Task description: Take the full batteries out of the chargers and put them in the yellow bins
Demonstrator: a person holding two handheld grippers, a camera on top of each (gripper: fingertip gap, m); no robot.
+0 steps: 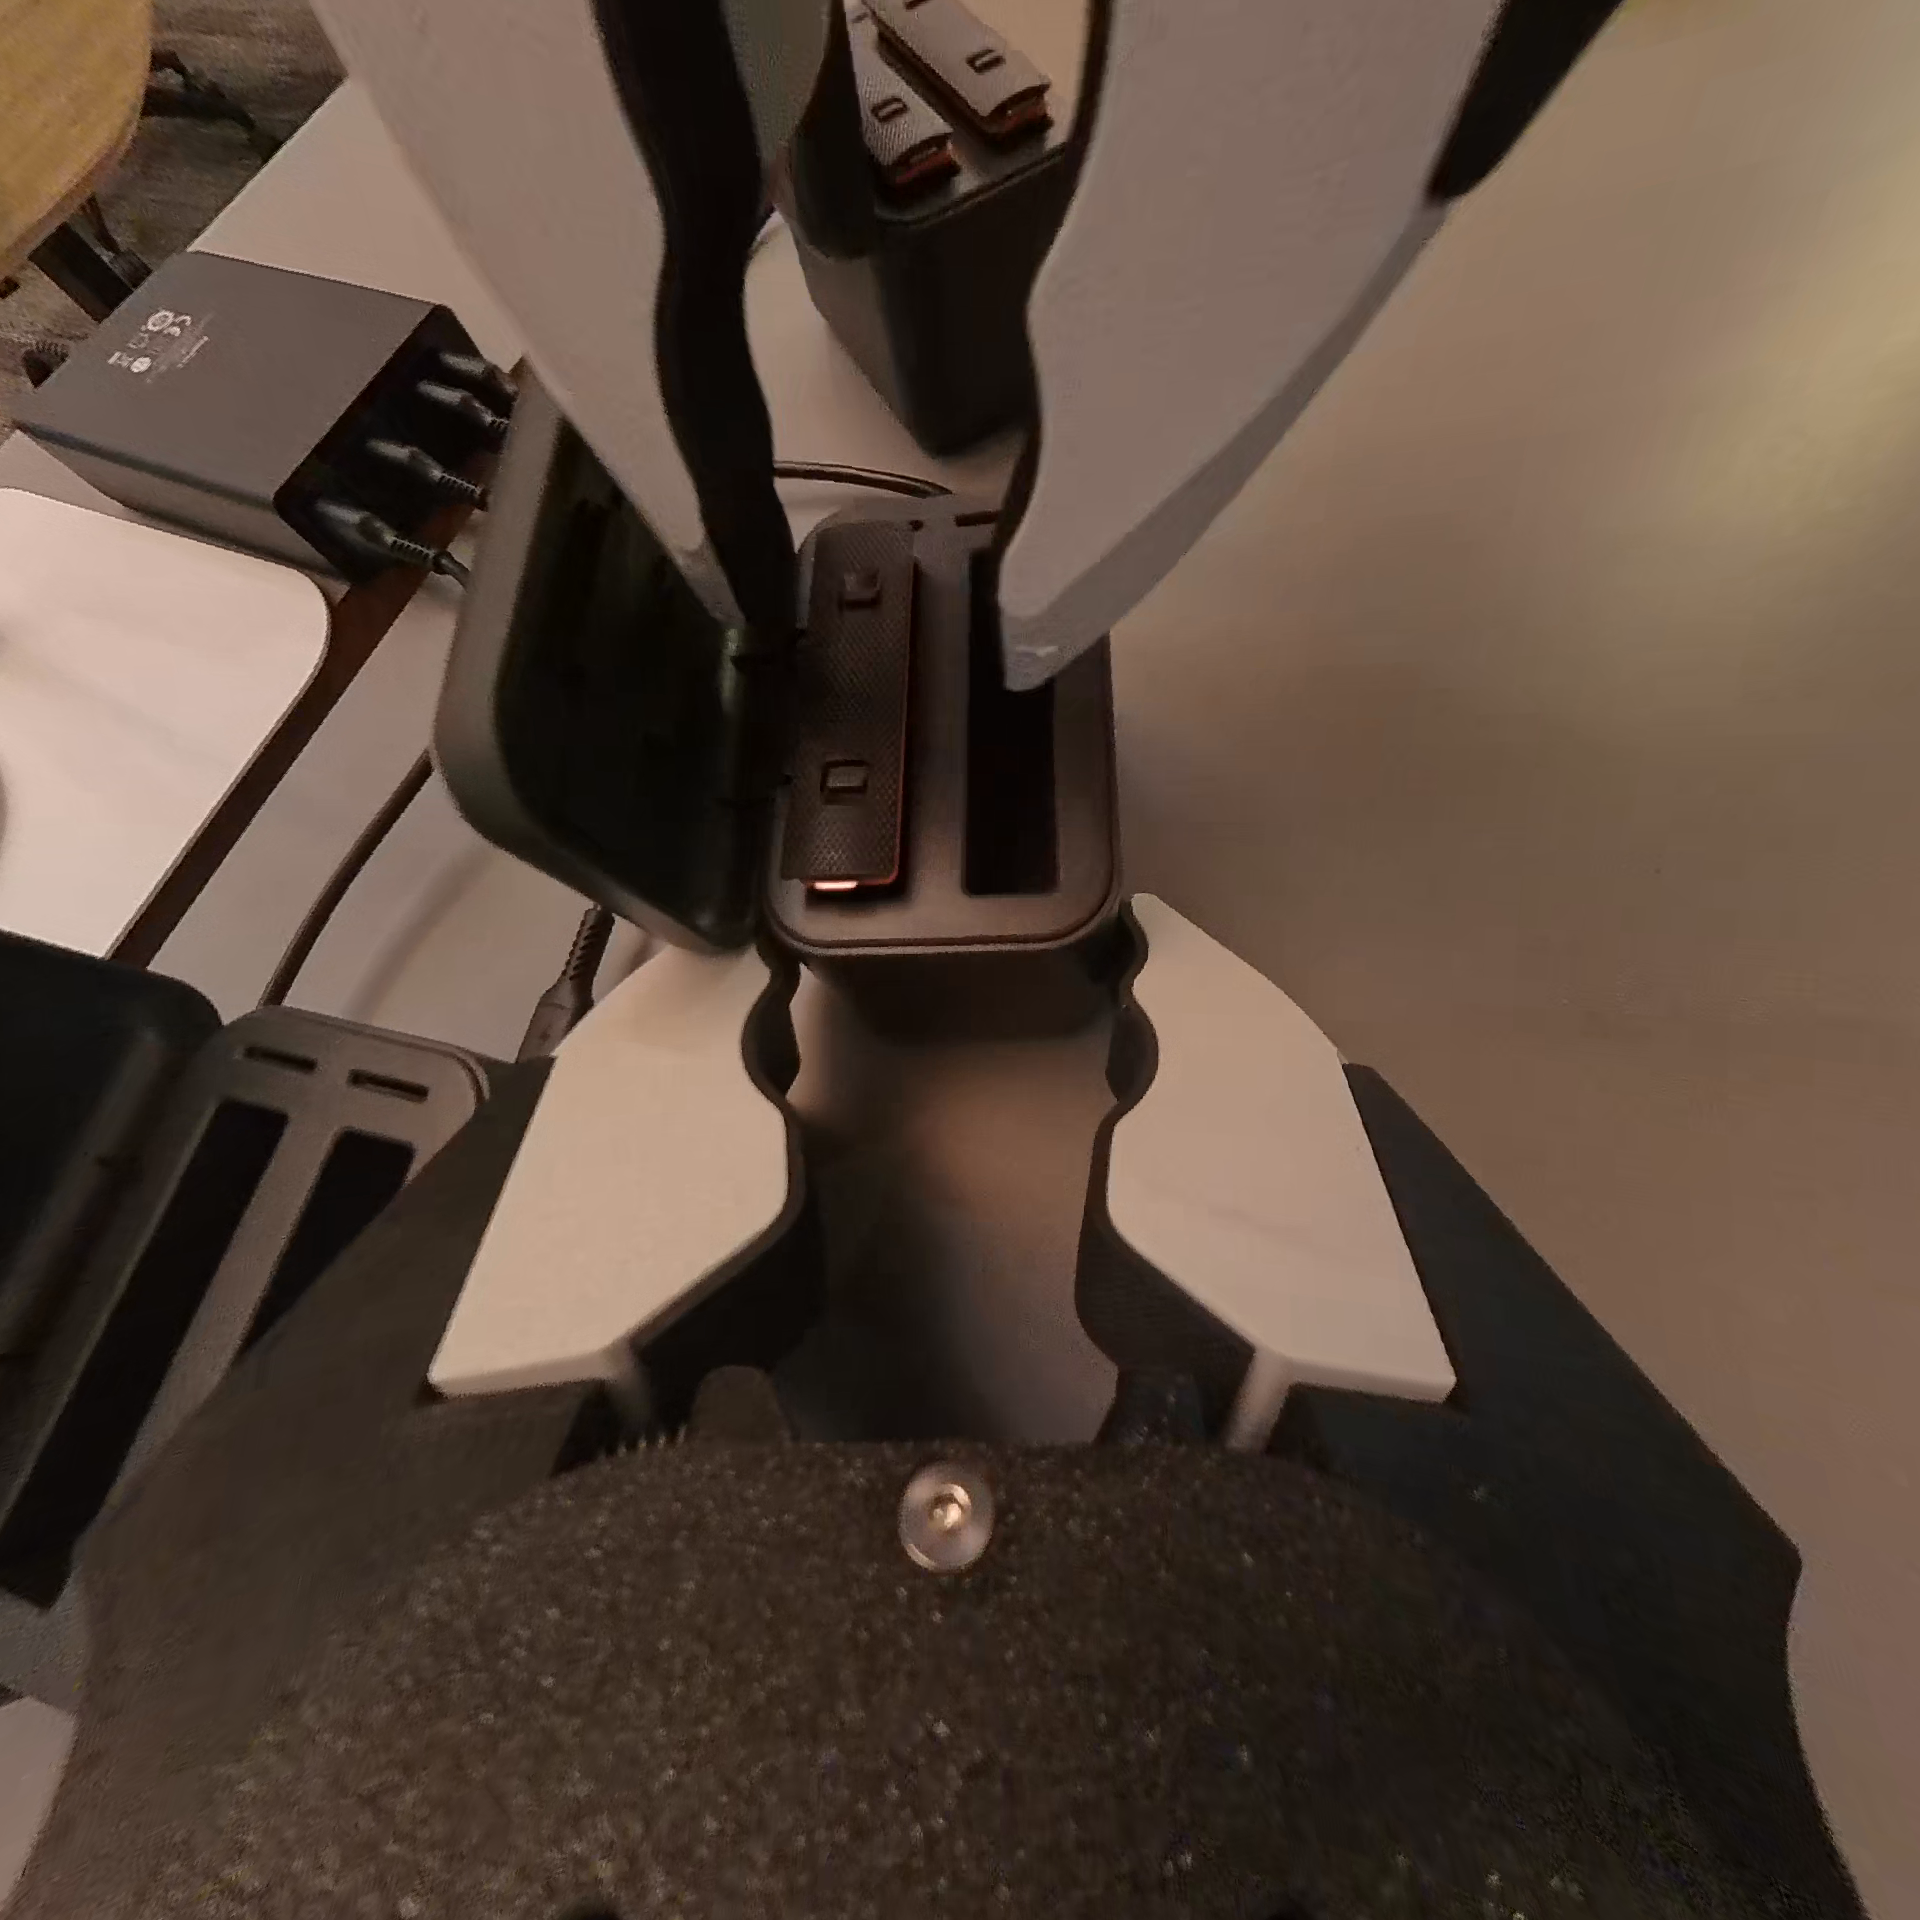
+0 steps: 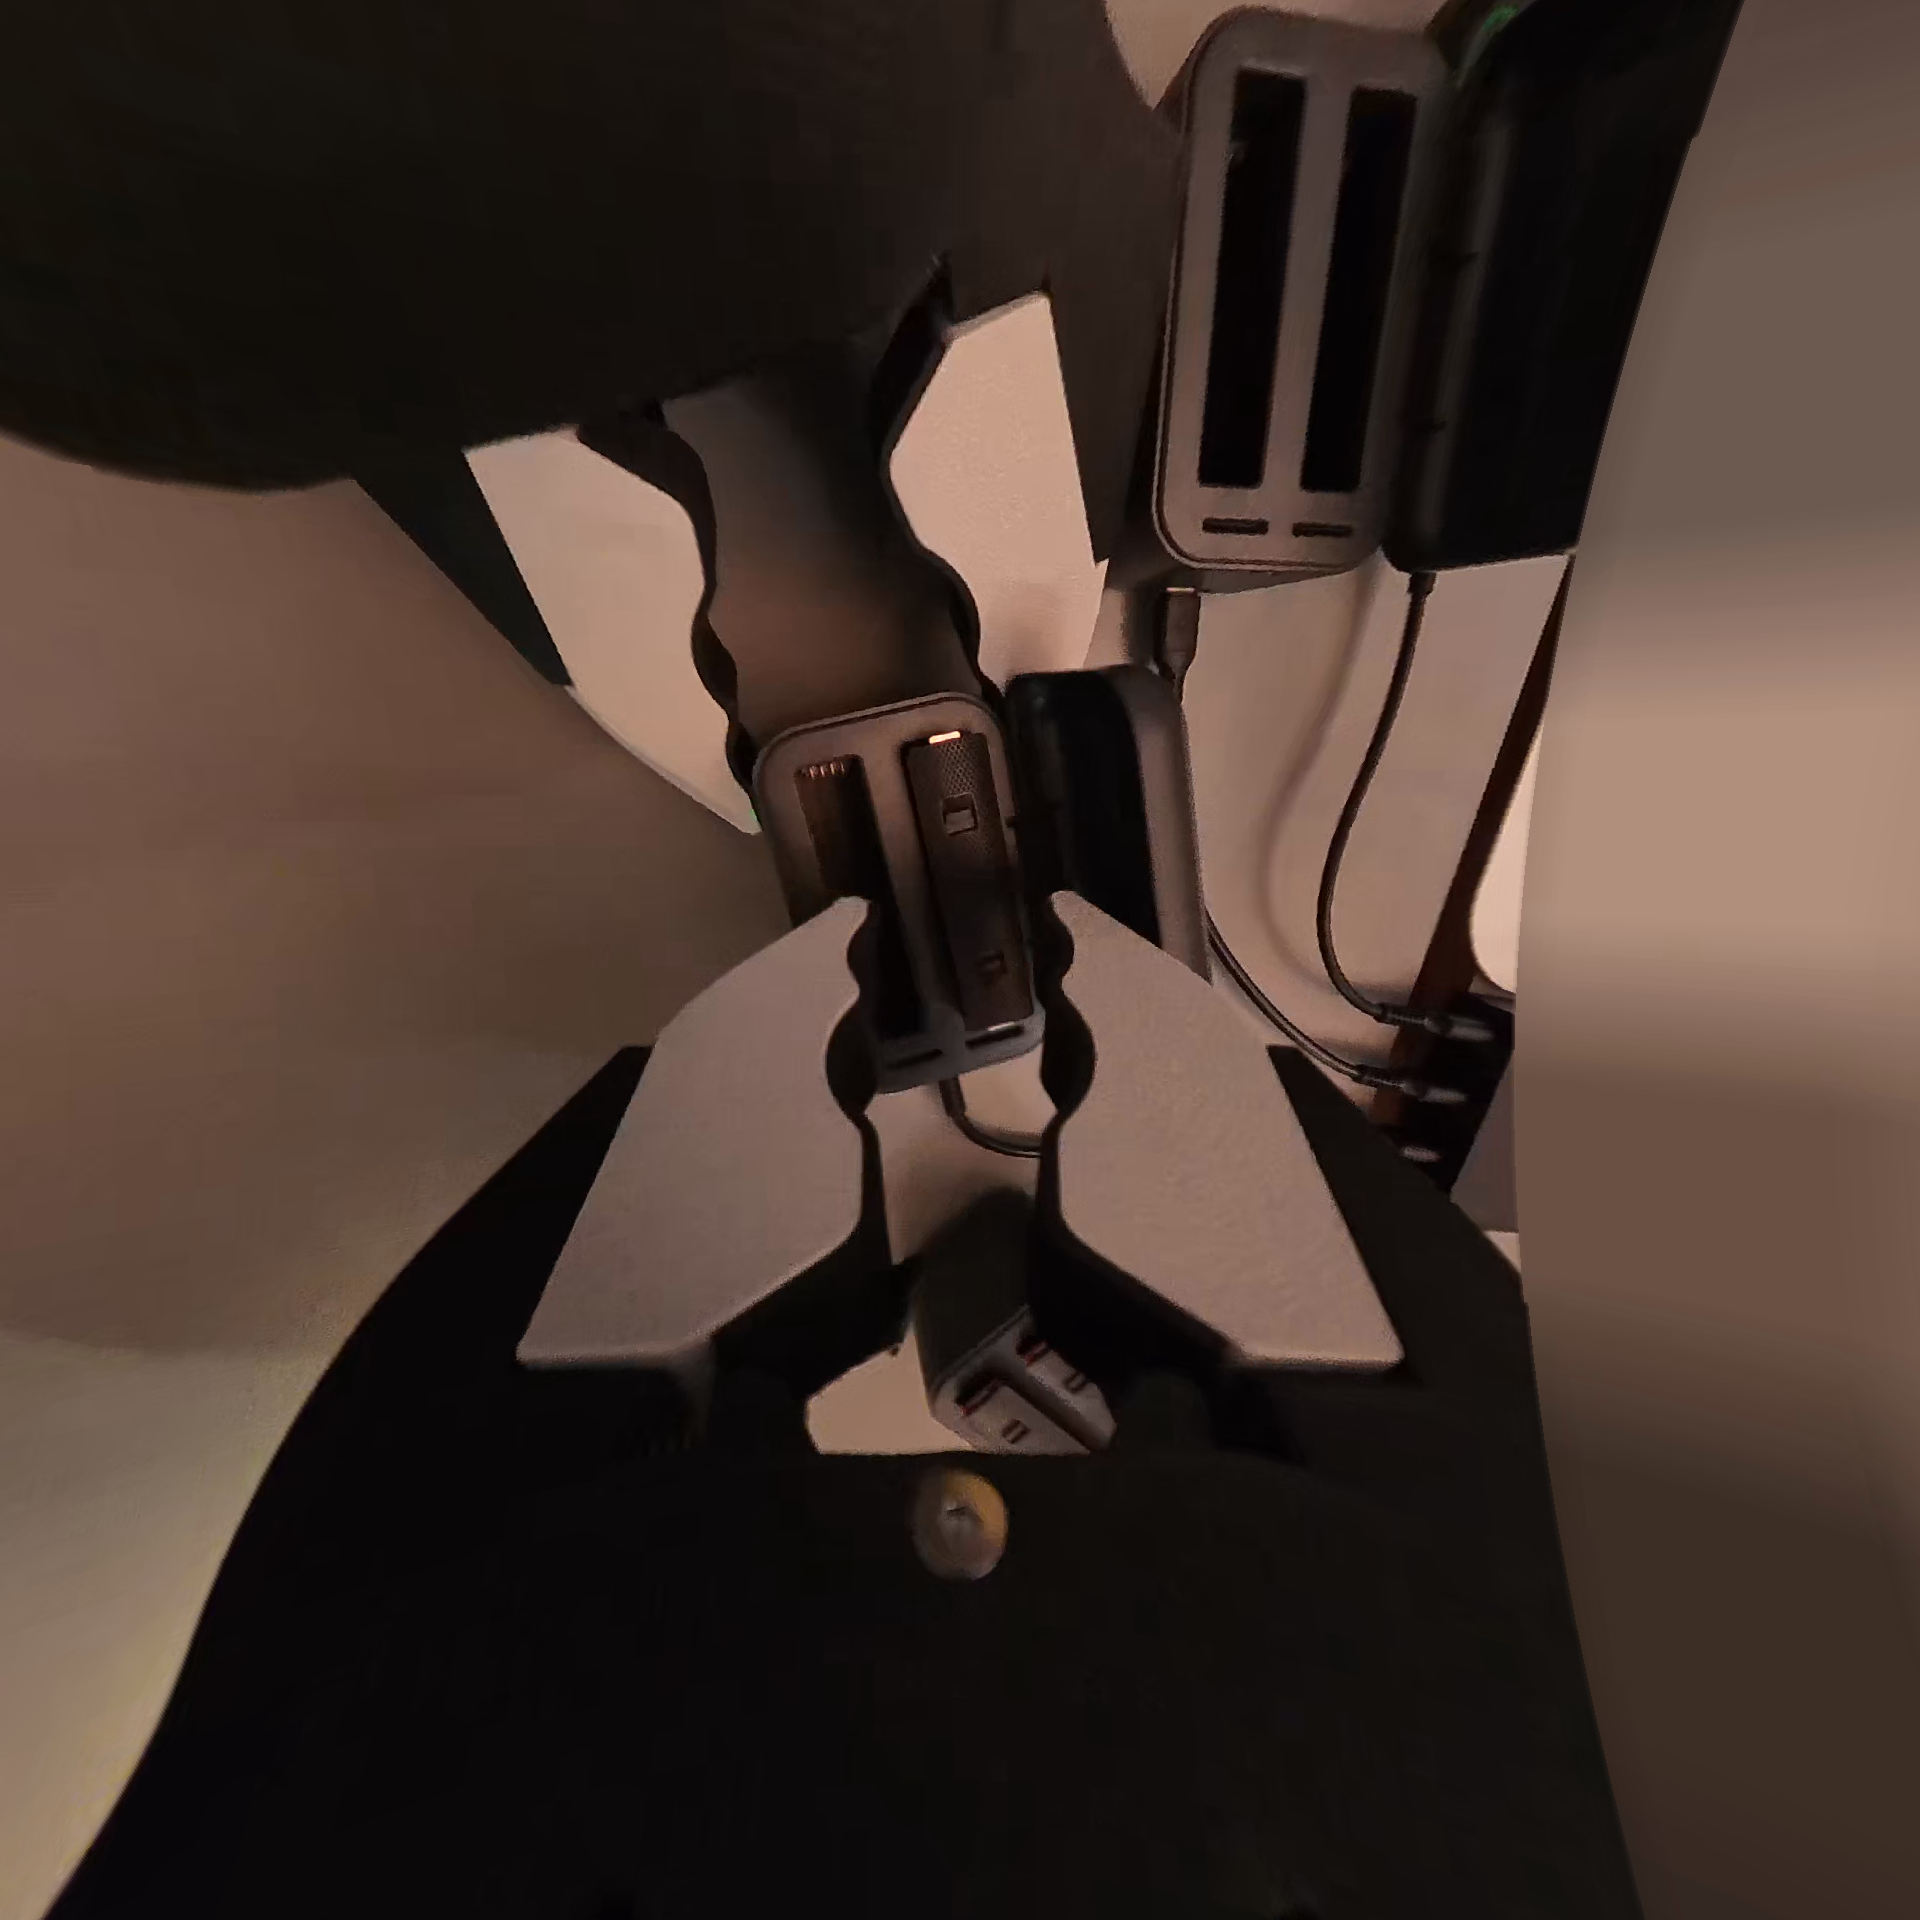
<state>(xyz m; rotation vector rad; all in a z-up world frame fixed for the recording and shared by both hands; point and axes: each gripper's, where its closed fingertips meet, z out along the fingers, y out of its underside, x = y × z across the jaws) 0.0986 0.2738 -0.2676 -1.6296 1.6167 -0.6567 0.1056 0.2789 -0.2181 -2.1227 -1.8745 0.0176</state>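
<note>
The battery [image 1: 852, 717] sits in the left slot of a grey two-slot charger [image 1: 940, 925] on the white table [image 1: 1455, 727]; the right slot [image 1: 1008, 727] is empty, and the lid [image 1: 582, 707] hangs open at the left side. A small orange light [image 1: 831, 886] shows at the near end of the battery. The left gripper [image 1: 940, 997] clamps the body of this charger, one finger on each side wall. The right gripper [image 2: 961, 956] comes from the opposite side and its fingers stand apart over the far end of the charger; one finger [image 1: 717, 416] is just beside the battery, the other [image 1: 1122, 416] is over the empty slot. I cannot tell if they touch the battery.

A second charger [image 1: 260, 1174] with two empty slots is at the near left. A third charger [image 1: 935, 208] behind has two batteries [image 1: 935, 104] in it. A dark power adapter [image 1: 239, 395] with several cables [image 1: 416, 540] plugged in lies at the far left
</note>
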